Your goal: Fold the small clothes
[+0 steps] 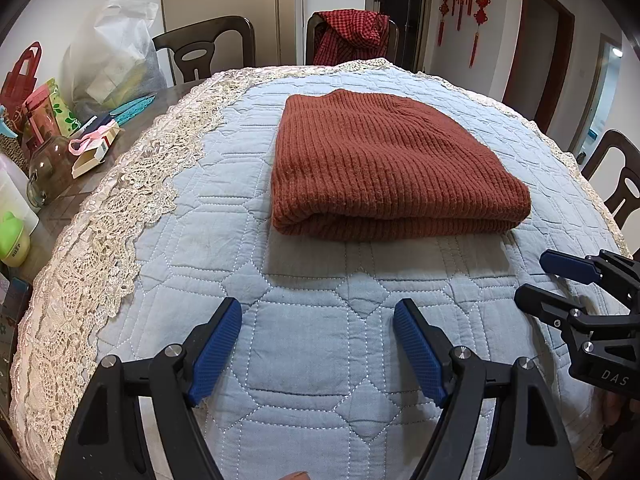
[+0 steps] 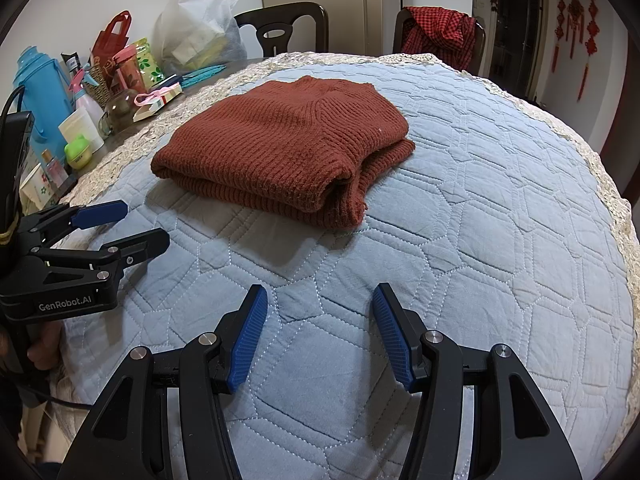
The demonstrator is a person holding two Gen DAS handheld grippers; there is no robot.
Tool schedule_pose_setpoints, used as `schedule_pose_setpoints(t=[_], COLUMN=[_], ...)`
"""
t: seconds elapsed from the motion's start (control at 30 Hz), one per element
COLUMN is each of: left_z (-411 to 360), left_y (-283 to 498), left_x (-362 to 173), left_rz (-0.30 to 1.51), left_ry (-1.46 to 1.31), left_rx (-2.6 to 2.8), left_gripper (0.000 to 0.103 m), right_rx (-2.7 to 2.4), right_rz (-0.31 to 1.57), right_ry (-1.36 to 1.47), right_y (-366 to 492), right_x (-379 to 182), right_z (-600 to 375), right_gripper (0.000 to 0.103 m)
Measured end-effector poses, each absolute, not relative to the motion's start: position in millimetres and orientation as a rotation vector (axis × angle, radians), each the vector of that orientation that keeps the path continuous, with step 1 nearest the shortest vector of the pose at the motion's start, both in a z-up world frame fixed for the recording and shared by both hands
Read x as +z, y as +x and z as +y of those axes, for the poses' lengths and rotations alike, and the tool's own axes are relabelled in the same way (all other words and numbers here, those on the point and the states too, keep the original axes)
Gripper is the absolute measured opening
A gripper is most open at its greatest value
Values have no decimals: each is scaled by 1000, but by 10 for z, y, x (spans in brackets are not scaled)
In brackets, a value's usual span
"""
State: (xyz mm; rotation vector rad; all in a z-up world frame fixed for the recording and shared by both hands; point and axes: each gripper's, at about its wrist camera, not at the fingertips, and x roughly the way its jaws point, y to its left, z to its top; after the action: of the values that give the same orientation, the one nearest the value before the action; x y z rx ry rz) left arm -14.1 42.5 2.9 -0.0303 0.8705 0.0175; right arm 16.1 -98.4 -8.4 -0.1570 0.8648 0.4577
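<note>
Red sweater folded on blue quilt, ahead of fingers. Left gripper fingers apart, empty. Right gripper fingers apart, empty.

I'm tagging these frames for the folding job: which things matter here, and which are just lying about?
Job: folded rust knit sweater; quilted blue cover under it; left gripper, right gripper, both open, empty.

Lying about: white bag, red checked garment, blue flask.
</note>
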Motion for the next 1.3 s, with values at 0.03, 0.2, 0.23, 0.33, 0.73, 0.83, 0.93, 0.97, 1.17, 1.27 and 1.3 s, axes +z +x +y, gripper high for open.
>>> schedule_pose_setpoints(t=[0.03,0.2,0.23,0.33,0.73,0.83,0.93,0.97,1.17,1.27,1.3], left_z=[426,428,429,428,428,430,430,431,433,434,434], left_y=[-139,-143,-144,-146,-136,-139,-135,-138,-137,-137,-135], left_x=[30,27,27,27,31,31,32,32,31,31,31], left_rz=[870,872,872,875,877,877,877,877,877,877,877], left_ry=[-30,-31,-30,-29,-28,-28,-27,-27,-27,-27,-27], left_rx=[18,18,19,20,22,22,22,22,22,21,21], left_gripper=[80,81,81,81,81,81,81,81,81,81,81], right_rx=[458,458,458,458,461,462,463,463,464,466,467], right_rz=[865,865,865,865,866,866,866,866,866,867,867], right_ry=[-157,-157,-156,-156,-152,-151,-151,-150,-149,-145,-144], right_y=[159,166,166,167,154,163,161,160,162,167,168], right_x=[-83,-85,-85,-85,-71,-69,-70,-69,-69,-64,-66], right_z=[-980,-991,-992,-992,-964,-976,-974,-971,-969,-968,-976], right_gripper=[56,56,56,56,56,56,56,56,56,56,56])
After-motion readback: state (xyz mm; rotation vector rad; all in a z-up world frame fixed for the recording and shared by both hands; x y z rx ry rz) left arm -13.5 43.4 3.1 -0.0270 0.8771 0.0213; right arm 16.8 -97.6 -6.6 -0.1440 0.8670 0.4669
